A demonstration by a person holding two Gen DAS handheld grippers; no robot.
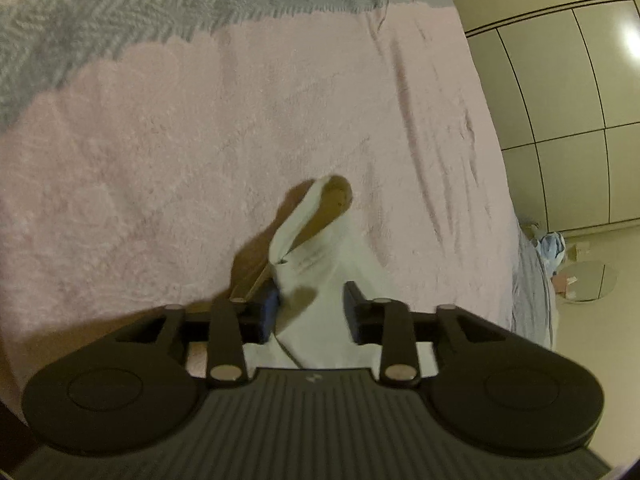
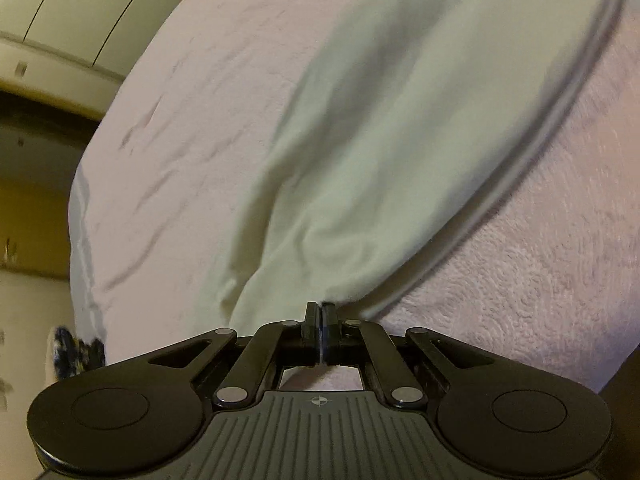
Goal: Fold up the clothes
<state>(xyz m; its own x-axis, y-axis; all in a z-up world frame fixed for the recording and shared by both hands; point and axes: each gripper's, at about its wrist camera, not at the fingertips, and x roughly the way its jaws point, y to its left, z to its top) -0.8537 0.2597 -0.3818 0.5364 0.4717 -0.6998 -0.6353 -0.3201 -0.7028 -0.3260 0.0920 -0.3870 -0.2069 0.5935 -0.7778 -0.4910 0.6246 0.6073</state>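
Dim, warm indoor light washes both fisheye views, with glare on glossy wardrobe doors at right. A hard shadow falls on the bed. Motion blur smears the white garment; edges curve and darken.

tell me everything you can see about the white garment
The white garment looks like thin, soft cloth, pale and wrinkled, with a grey-striped hem band along one edge. It lies spread over the pink bedspread, gathered into folds where the right gripper has its pads shut on an edge. In the left wrist view a bunched corner of it rises between the left gripper's fingers, which stand apart there.
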